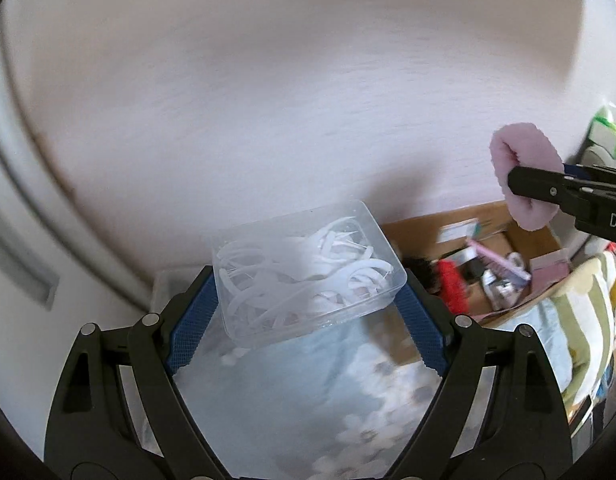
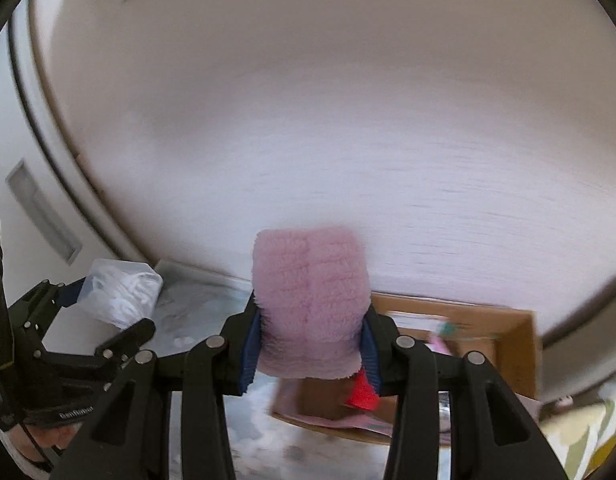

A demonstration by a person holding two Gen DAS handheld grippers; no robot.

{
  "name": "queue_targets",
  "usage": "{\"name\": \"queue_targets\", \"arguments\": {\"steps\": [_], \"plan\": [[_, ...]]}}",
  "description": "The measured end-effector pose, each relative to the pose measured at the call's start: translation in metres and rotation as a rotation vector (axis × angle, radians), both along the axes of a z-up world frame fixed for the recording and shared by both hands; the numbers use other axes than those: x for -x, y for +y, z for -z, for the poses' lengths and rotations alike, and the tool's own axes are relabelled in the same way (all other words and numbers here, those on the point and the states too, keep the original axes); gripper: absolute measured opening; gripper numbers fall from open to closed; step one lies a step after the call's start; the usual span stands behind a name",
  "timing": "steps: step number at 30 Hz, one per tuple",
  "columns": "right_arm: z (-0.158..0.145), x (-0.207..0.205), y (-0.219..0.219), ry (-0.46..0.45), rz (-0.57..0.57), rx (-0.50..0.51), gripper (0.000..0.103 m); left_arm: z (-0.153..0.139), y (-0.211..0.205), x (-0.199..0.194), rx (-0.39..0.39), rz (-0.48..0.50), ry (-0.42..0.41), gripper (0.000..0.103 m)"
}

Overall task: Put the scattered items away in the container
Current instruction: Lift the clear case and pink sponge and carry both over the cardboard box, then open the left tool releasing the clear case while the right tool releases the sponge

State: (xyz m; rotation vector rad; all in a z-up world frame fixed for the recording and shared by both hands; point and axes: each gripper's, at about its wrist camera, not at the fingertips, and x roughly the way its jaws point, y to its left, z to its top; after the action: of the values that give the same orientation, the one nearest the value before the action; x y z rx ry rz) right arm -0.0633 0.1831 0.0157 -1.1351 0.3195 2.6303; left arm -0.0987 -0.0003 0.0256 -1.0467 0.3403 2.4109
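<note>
Beside the cardboard box (image 1: 542, 240), striped cloth (image 1: 588, 320).

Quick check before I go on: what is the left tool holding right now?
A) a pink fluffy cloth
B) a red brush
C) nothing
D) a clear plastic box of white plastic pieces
D: in the left wrist view the left tool has its blue pads against both sides of the clear plastic box of white pieces, lifted off the bedding.

Soft even daylight, heavy motion blur, fisheye bending, dark vignetted corners.
</note>
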Motion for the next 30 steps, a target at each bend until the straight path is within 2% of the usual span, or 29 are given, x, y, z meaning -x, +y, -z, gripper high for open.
{"name": "queue_targets", "arguments": {"steps": [6,10,14,20,27,29,30], "plan": [[0.012,-0.042,0.055,-0.025,0.114,0.002,0.039,0.006,0.064,-0.011,0.010,0.095,-0.003,0.086],[0.032,-0.059,0.083,-0.067,0.158,0.008,0.039,0.024,0.104,-0.014,0.026,0.135,-0.038,0.086],[0.058,-0.070,0.110,-0.118,0.196,0.029,0.039,0.046,0.131,-0.014,0.077,0.149,-0.077,0.086],[0.088,-0.084,0.133,-0.172,0.208,0.069,0.039,0.075,0.151,-0.010,0.117,0.154,-0.133,0.086],[0.111,-0.076,0.139,-0.197,0.204,0.146,0.041,0.099,0.170,-0.002,0.136,0.155,-0.184,0.086],[0.120,-0.078,0.136,-0.196,0.183,0.186,0.047,0.113,0.183,0.000,0.141,0.169,-0.203,0.087],[0.118,-0.077,0.136,-0.197,0.177,0.192,0.049,0.113,0.185,0.000,0.153,0.165,-0.202,0.091]]}}
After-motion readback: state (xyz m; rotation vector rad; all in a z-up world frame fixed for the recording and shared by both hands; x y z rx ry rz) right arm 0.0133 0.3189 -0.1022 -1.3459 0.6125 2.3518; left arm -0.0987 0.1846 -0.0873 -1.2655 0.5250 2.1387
